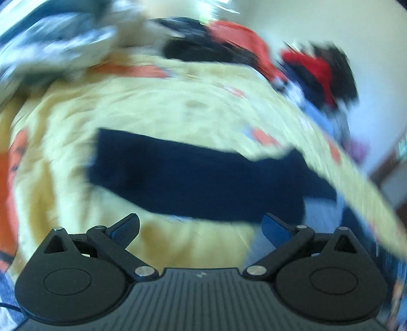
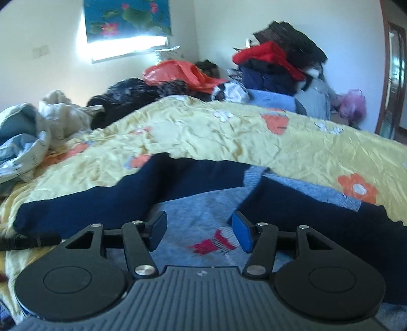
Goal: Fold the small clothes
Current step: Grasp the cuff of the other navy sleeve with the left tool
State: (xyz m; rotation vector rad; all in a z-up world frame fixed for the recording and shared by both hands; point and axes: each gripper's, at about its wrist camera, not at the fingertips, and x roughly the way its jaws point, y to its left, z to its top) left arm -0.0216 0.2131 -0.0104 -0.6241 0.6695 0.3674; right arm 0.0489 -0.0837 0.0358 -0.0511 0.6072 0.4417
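**Both grippers open above a small sweater on the bed**

The right gripper (image 2: 198,230) hangs just above a small grey-blue knitted sweater with navy sleeves and a red motif on its front (image 2: 201,211). Its 2 blue-padded fingers (image 2: 243,233) stand apart with nothing pressed between them; the grey body of the garment shows through the gap, under the pads rather than in their grip. The sweater lies flat on a crumpled yellow quilt printed with orange and white flowers (image 2: 203,132). 1 navy sleeve (image 2: 84,203) runs out to the left of that view, and the other (image 2: 330,216) runs to the right.

The left wrist view is heavily blurred. The left gripper (image 1: 201,229) is released too, its 2 blue pads (image 1: 276,230) wide apart and empty. Ahead of it a broad dark navy piece of cloth (image 1: 198,180) lies across the same yellow quilt (image 1: 152,107); it is probably part of the same sweater, but the blur leaves that unsure.

At the far side of the bed sit a stack of folded red, black and navy clothes (image 2: 277,63), an orange plastic bag (image 2: 178,72), a dark heap of black fabric (image 2: 127,96) and rumpled pale bedding (image 2: 30,132). A blue flower-print blind (image 2: 127,17) hangs over a bright window.
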